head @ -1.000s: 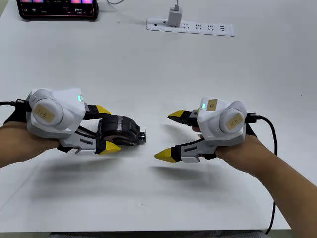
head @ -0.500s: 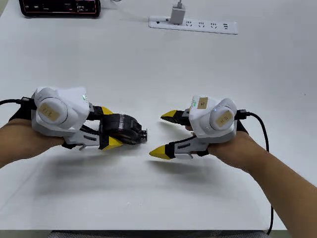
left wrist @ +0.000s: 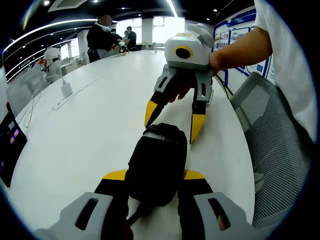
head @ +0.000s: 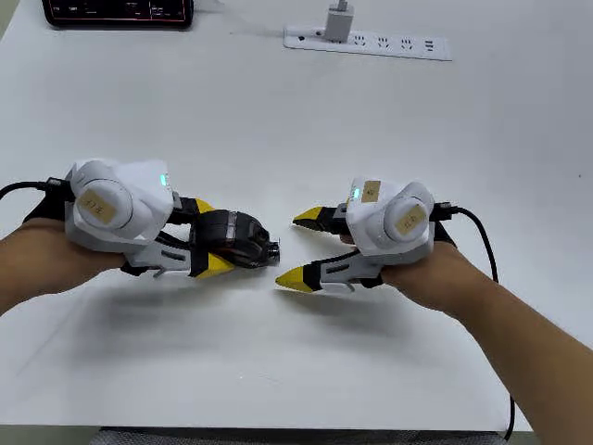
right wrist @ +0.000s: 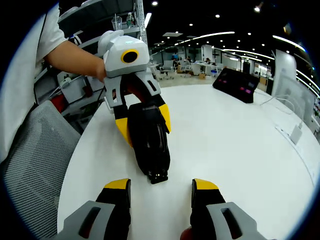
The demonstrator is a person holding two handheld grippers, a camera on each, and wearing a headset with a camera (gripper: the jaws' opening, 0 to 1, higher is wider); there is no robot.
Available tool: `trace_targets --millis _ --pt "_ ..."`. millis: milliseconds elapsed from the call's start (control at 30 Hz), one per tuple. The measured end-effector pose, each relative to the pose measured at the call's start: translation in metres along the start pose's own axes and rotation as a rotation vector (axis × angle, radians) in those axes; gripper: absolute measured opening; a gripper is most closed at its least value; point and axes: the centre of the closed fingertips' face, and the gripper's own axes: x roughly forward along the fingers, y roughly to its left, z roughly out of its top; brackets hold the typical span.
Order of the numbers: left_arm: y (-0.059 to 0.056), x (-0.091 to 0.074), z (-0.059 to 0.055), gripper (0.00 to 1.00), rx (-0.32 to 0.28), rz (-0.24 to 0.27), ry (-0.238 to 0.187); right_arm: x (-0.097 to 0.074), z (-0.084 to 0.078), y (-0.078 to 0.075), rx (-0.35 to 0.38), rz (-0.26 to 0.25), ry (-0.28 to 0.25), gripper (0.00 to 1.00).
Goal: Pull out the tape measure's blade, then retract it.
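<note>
While the black tape measure (head: 233,241) sits clamped in the left gripper (head: 211,237) low over the white table (head: 278,120), its blade hook (head: 273,250) faces the right gripper (head: 296,248), which is near, empty, jaws apart. Step: approach before the pull. Next, likely: pinch the hook squarely and draw it away.

- White workbench (head: 278,111): plain matte top; long, with a rounded end in the gripper views.
- White power strip (head: 371,43): lies along the workbench's far edge, with one white plug (head: 338,20) seated in it.
- Dark device with a lit screen (head: 119,11): on the workbench's far left corner.
- Grey mesh chair (left wrist: 270,125): just beside the workbench's near edge.
- Dark ceiling (right wrist: 190,15): above the workbench, carrying strip lights (right wrist: 220,35) and round spots.
- Bright window (left wrist: 165,25): beyond the workbench's far end, near standing people (left wrist: 102,35).
- Blue wall boards (left wrist: 235,20): on the wall flanking the workbench.
</note>
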Motion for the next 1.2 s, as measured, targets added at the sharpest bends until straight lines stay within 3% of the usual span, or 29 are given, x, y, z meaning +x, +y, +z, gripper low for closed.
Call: trace_targets --millis 600,1200 --pt "0.000 0.000 0.000 0.33 -0.002 -0.006 0.003 0.011 0.002 -0.004 -0.105 0.020 -0.013 0.22" --pt "0.001 0.002 -0.001 0.32 0.012 -0.008 0.003 0.017 0.002 0.004 -0.174 0.063 -0.016 0.11"
